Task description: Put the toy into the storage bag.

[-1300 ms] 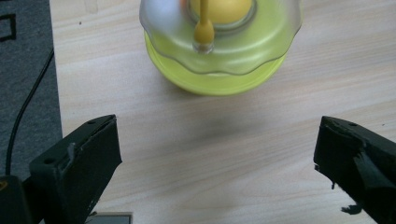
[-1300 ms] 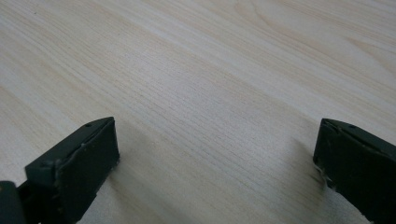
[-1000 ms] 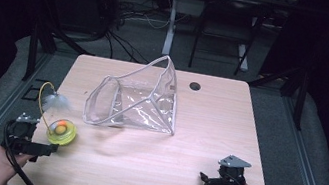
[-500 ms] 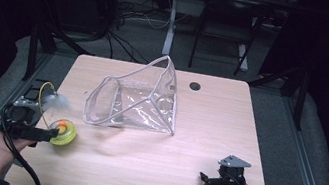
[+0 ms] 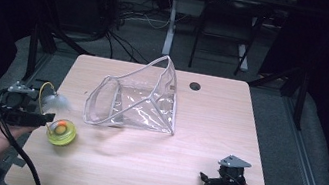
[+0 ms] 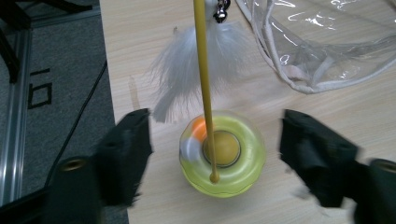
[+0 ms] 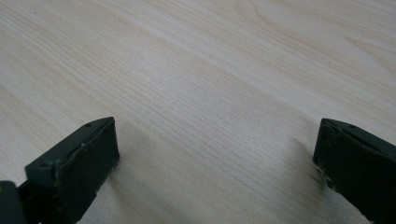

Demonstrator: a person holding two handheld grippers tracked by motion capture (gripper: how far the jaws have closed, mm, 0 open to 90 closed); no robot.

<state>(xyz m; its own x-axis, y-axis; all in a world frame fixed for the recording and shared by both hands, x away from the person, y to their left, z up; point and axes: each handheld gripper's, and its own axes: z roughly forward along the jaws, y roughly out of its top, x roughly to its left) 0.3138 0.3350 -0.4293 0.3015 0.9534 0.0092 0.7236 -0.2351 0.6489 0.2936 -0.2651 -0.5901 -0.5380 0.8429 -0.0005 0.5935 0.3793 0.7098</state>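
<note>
A yellow-green round toy base [image 5: 62, 132] with an orange-and-white ball stands near the table's left edge. A yellow wire stem [image 6: 204, 79] rises from it to a white feather [image 5: 55, 101] and a small bell. My left gripper [image 5: 46, 121] hovers over the toy; in the left gripper view the base [image 6: 224, 161] lies between the jaws of the left gripper [image 6: 216, 140]. The jaws have just been closing, but gaps remain on both sides, so it is open. My right gripper [image 5: 206, 180] rests at the front right, open over bare wood, as the right gripper view [image 7: 215, 154] confirms.
A clear plastic pouch [image 5: 135, 103] with white trim stands open at the table's middle, its edge [image 6: 299, 79] close to the toy. A dark grommet hole [image 5: 195, 86] sits at the back. The table's left edge [image 5: 41, 117] and floor cables lie beside the left hand.
My left gripper has risen and drawn slightly left, and its jaws have narrowed around the toy base. The toy, the pouch and the right gripper have stayed put.
</note>
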